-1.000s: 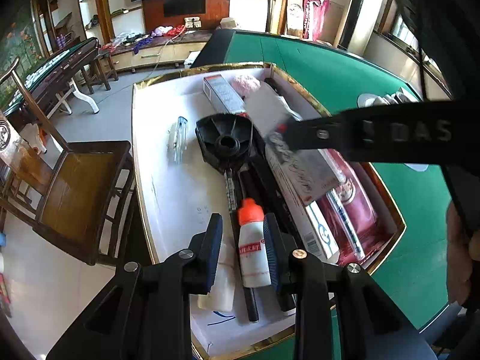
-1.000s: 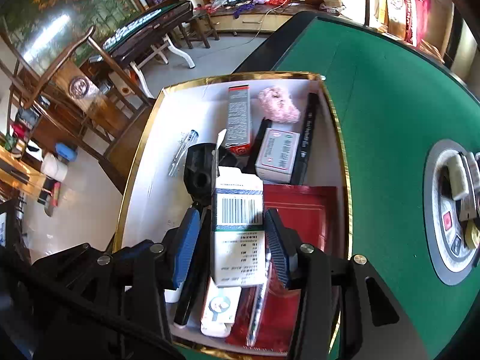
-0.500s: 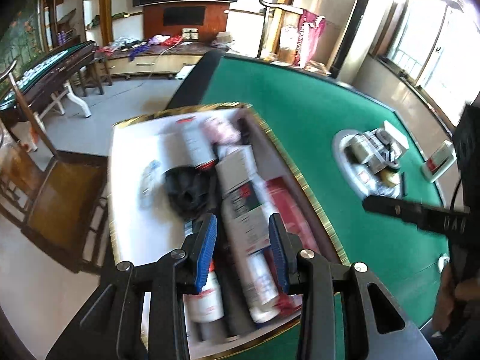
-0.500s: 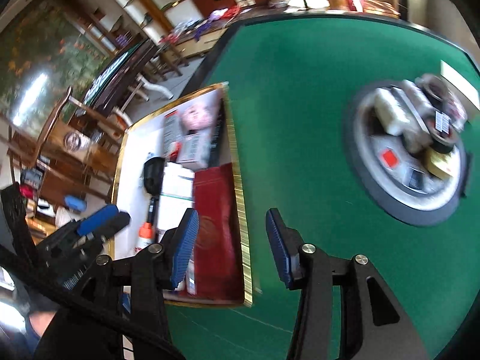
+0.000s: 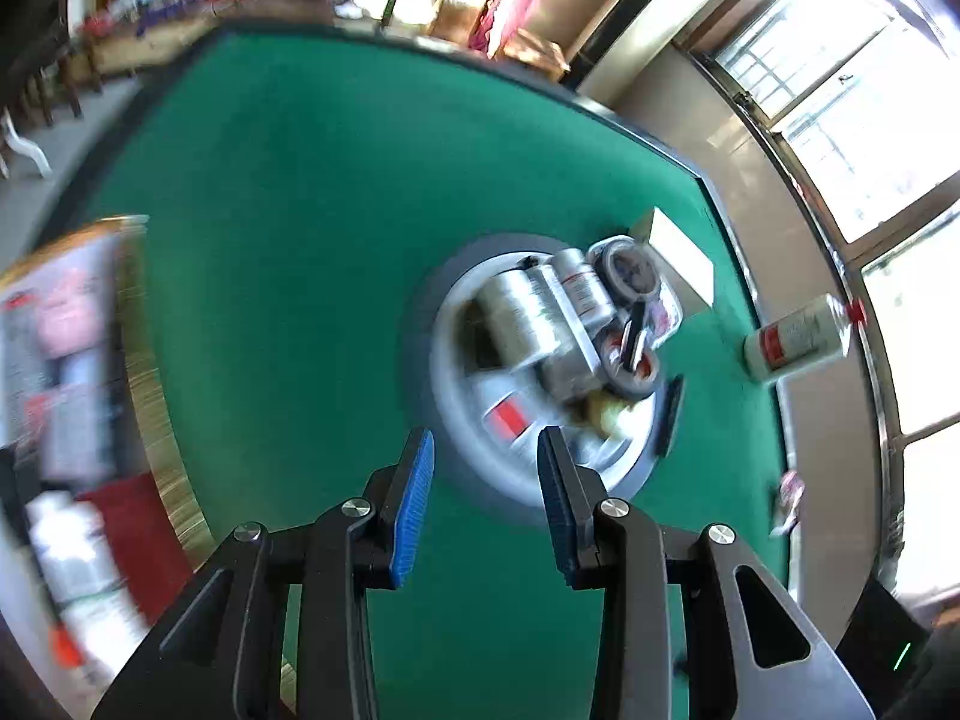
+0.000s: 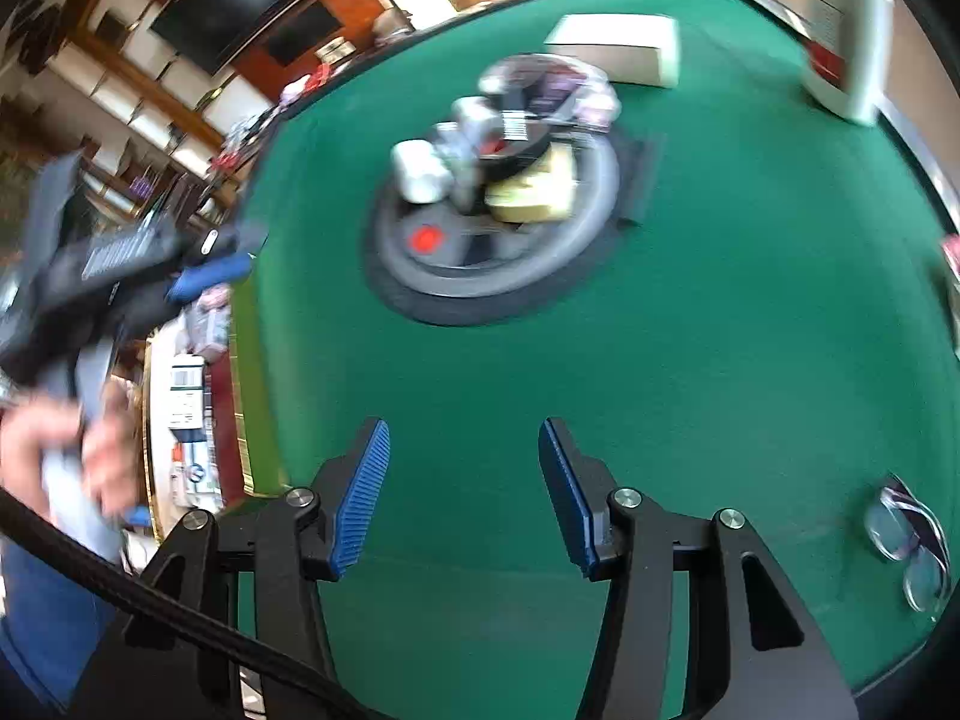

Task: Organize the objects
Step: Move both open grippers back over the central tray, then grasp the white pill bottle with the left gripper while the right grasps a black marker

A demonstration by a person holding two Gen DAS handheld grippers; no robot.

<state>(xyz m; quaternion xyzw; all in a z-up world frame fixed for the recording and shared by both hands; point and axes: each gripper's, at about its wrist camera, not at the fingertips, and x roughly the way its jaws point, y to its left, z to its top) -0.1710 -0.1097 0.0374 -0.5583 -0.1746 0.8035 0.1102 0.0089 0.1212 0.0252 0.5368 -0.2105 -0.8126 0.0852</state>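
Hovering above the green counter, we keep both the left gripper and right gripper spread, grasping nothing, facing the round hub at its middle.

Bare green felt lies open before the cluttered hub

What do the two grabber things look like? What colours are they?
Both the left gripper and the right gripper are black, angular plastic frames with round silver bolts. Each finger carries a ridged blue pad. A black cable runs past the right one. The bare hand holding the left gripper appears beside blue clothing.
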